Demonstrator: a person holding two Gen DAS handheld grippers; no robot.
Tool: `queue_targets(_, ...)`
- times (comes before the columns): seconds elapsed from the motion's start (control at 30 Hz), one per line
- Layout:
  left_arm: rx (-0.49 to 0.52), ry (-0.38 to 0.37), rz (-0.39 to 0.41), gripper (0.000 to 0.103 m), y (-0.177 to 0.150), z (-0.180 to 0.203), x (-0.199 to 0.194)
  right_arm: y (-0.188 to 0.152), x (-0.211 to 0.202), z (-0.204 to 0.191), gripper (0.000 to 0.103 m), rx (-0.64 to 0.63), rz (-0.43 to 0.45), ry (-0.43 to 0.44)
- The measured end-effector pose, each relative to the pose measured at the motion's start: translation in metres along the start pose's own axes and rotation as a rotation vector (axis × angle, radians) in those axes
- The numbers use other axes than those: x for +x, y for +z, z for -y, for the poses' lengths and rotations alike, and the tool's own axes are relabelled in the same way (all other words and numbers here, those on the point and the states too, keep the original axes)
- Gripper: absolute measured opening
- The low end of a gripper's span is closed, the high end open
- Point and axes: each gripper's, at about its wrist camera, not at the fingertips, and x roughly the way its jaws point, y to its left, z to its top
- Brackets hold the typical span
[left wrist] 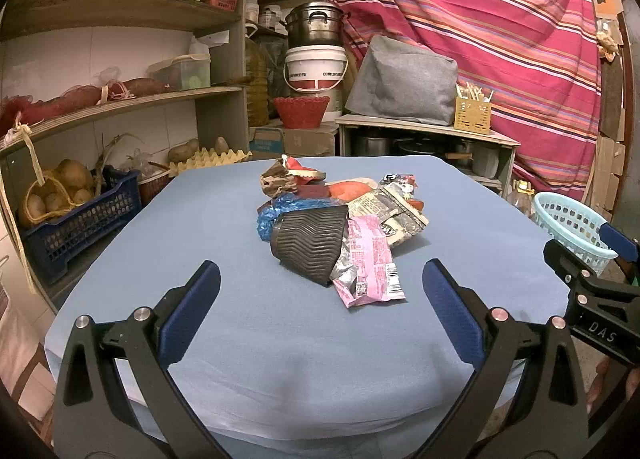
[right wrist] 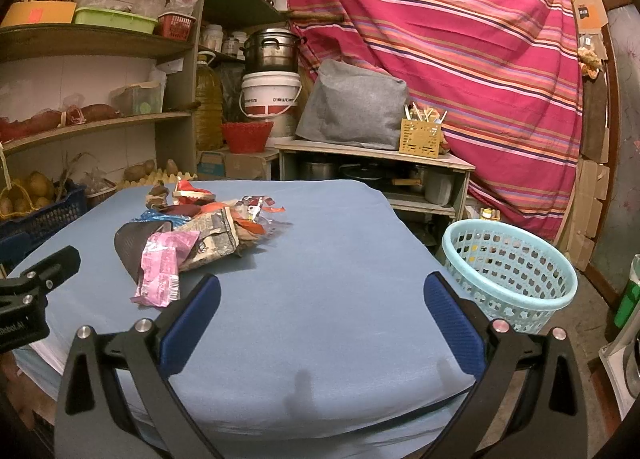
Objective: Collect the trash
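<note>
A pile of trash lies on the blue-covered table: a crushed black ribbed cup, a pink wrapper, a printed foil packet, a blue plastic bag and red and brown scraps. My left gripper is open and empty, just short of the black cup. My right gripper is open and empty over bare cloth, right of the pile. A light blue basket stands off the table's right edge and also shows in the left wrist view.
Wooden shelves with potatoes, crates and boxes stand at the left. A low cabinet with a grey bag and a yellow holder is behind the table. A striped red cloth hangs at the back. The right gripper's body shows at the left view's right edge.
</note>
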Motion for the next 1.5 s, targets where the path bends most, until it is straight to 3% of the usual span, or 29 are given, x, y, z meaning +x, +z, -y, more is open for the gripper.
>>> queue_targets(1.5, -0.004, -0.001, 0.0, 0.098, -0.0004, -0.0002, 0.0004, 0.0007, -0.0006, 0.0036, 0.099, -0.004, -0.001, -0.006)
